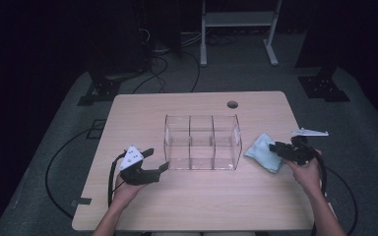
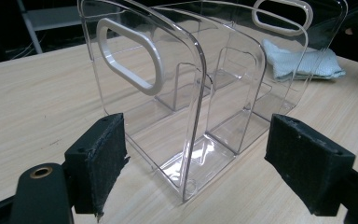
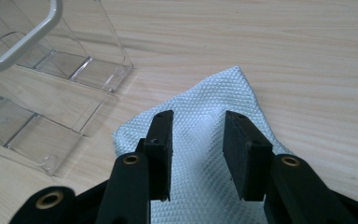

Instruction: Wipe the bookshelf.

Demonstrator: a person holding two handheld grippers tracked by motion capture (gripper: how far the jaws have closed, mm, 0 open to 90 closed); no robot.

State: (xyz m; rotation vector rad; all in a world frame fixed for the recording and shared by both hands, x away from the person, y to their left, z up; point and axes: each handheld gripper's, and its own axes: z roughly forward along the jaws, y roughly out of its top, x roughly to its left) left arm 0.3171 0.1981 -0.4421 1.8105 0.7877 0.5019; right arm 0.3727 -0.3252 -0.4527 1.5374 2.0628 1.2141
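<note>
- Organizer (image 1: 202, 142) of clear plastic stands upright at the middle of the table (image 1: 142, 108); it is a see-through box split by 2 inner walls into 3 compartments, with an oval pale-rimmed handle slot in each end wall.
- Cloth (image 1: 265, 151), pale blue with a fine woven dimple texture, lies flat and slightly rumpled on the wood just beside the organizer's right end, apart from it.
- Count, left to right in the high view: 1 left gripper (image 1: 158, 161), 1 organizer, 1 cloth, 1 right gripper (image 1: 274, 147); 1 round hole (image 1: 232, 104) sits in the tabletop near the far edge.
- Left gripper sits at the organizer's left end, jaws pointing at it and released: in the left gripper view its 2 black pads (image 2: 100, 163) stand wide on either side of the near end wall (image 2: 135, 79), neither pressing on the plastic.
- Organizer's near end wall rises between and beyond those pads, its bottom corner closest to the camera.
- Right gripper rests over the cloth's right part, held by the person's right hand (image 1: 307, 172); in the right gripper view its jaws are parted, with the cloth (image 3: 205, 140) lying under and between the pads (image 3: 161, 140).
- Nothing is pinched there: the pads stand apart over flat fabric, so this gripper is released too.
</note>
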